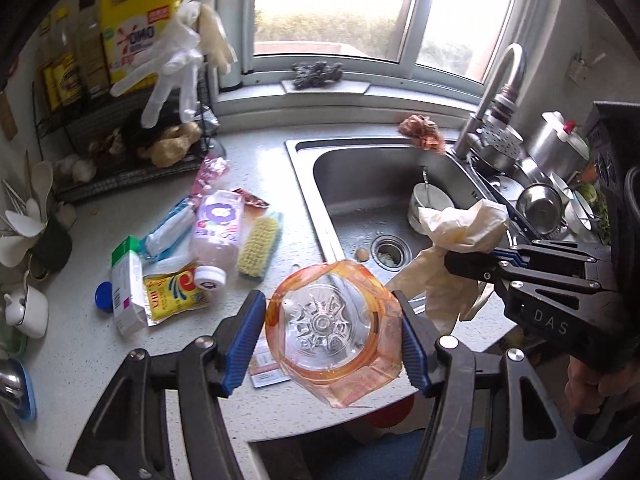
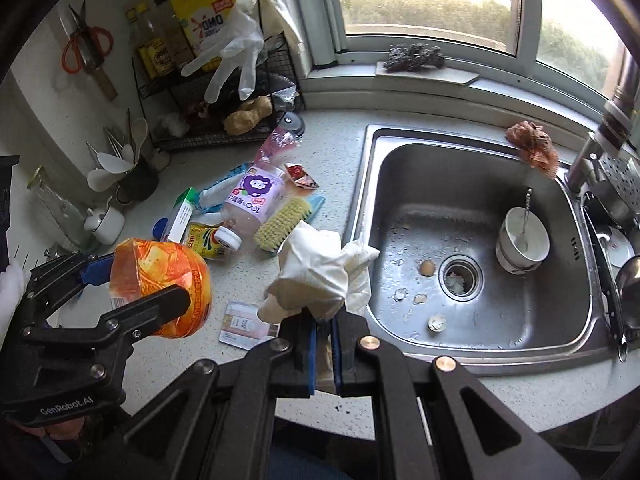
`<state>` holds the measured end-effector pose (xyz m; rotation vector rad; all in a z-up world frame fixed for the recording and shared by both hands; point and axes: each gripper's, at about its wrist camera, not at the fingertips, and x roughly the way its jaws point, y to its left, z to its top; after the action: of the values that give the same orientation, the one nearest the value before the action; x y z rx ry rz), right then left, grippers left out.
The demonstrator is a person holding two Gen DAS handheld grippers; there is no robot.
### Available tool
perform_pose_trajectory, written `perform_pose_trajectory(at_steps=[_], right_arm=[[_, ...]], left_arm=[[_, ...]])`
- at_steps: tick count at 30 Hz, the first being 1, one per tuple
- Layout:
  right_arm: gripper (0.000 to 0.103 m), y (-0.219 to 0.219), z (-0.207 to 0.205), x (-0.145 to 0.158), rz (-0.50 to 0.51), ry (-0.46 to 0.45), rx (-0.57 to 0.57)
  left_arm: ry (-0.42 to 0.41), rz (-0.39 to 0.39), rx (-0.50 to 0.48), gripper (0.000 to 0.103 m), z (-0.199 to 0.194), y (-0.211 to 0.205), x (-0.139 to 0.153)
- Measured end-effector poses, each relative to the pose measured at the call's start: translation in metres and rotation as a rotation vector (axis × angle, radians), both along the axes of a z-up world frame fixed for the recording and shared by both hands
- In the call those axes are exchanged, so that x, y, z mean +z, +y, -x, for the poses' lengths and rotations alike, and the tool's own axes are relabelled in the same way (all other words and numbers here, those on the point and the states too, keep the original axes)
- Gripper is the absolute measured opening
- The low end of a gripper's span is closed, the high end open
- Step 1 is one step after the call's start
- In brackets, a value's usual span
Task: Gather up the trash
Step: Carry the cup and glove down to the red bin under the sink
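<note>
Two pieces of trash are lifted off the desk: the left tongs clamp an orange-labelled plastic bottle by its sides, and the right tongs, nearly closed, pinch a crumpled cream glove. No bin is visible. A pink bottle, a yellow sachet, wrappers and small cartons remain on the desk, so most collecting seems left.

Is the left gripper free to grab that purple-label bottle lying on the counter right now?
Probably not yet. The left gripper is already shut on an orange plastic bottle, so its jaws are full. The purple-label bottle lies uncovered on the counter, unblocked from above.
</note>
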<state>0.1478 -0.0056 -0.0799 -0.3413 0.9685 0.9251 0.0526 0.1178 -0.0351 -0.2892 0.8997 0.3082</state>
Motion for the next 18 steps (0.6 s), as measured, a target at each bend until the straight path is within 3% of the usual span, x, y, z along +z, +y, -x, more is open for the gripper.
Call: perform_pose_trajectory(at_steps=[3, 11, 18], right_arm=[[0.005, -0.045, -0.003, 0.007, -0.012, -0.018, -0.057], [0.005, -0.168, 0.004, 0.018, -0.013, -0.012, -0.186], [0.005, -0.241, 0.015, -0.007, 0.040, 0.061, -0.260]], left_arm=[[-0.012, -0.036, -0.056, 0.061, -0.013, -0.046, 0.012], [-0.013, -0.024, -0.186, 0.061, -0.027, -0.178, 0.018], [0.055, -0.006, -0.236, 0.061, -0.028, -0.262, -0.008]])
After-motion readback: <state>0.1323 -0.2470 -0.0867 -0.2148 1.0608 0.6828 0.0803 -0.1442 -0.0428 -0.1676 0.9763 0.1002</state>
